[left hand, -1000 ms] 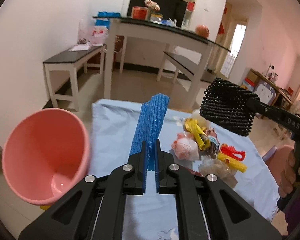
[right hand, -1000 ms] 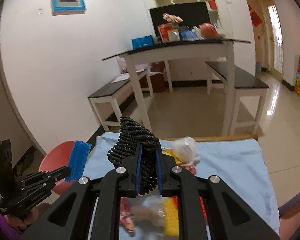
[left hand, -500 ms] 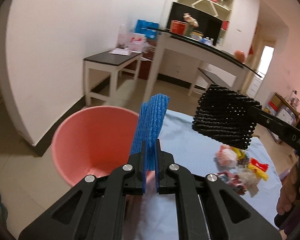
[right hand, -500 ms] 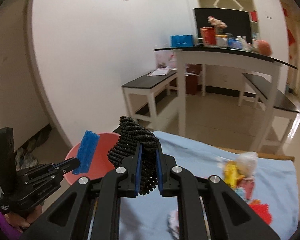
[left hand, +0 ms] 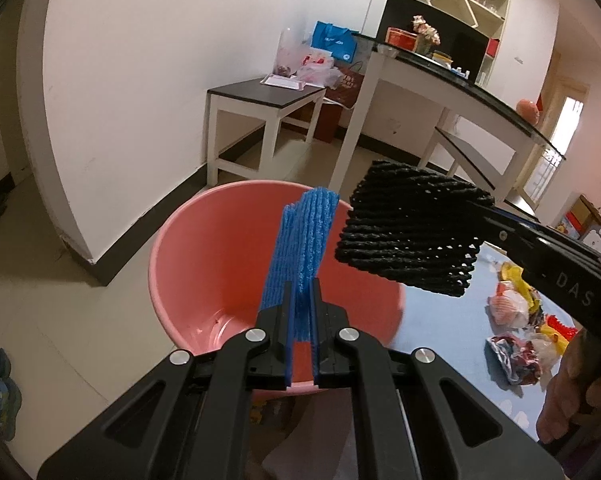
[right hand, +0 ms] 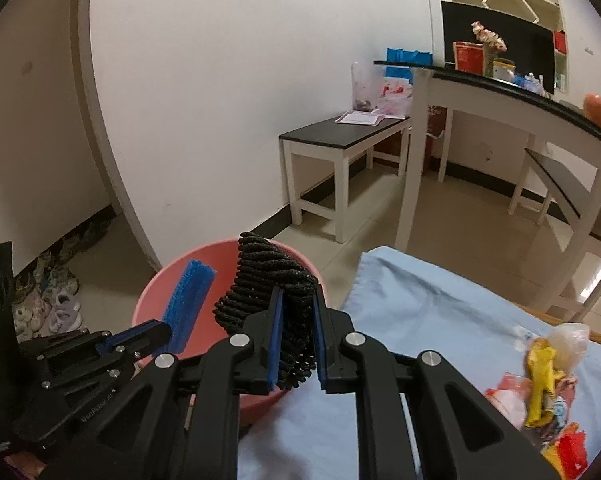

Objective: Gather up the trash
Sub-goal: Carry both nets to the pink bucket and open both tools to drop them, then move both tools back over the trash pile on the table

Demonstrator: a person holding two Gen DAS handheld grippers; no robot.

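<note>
Both black two-finger grippers sit over the round pink plastic bucket (left hand: pixel 204 280). Left gripper (left hand: pixel 301 312) pinches a blue foam mesh sleeve (left hand: pixel 304 240) tight between its blue-lined pads; sleeve sticks up and forward above the bucket mouth. Right gripper (right hand: pixel 296 332) has a black foam mesh sleeve (right hand: pixel 272 284) between its fingers, jaws opening at this moment. In the right wrist view the left pad touches the mesh, and a thin gap shows at the right pad, so the grip looks loosened; mesh not dropped. Seen from the left wrist view, the black mesh hangs over the bucket's right rim, just beside the blue sleeve, not touching it. Bucket stands on the floor against the edge of a table covered with light blue cloth (right hand: pixel 420 312). On the cloth, well apart from the bucket, a pile of leftover trash (left hand: pixel 520 328): crumpled wrappers, yellow and red pieces, clear plastic bag. Person's hand (left hand: pixel 568 392) grips the right gripper's handle at the right edge.
</note>
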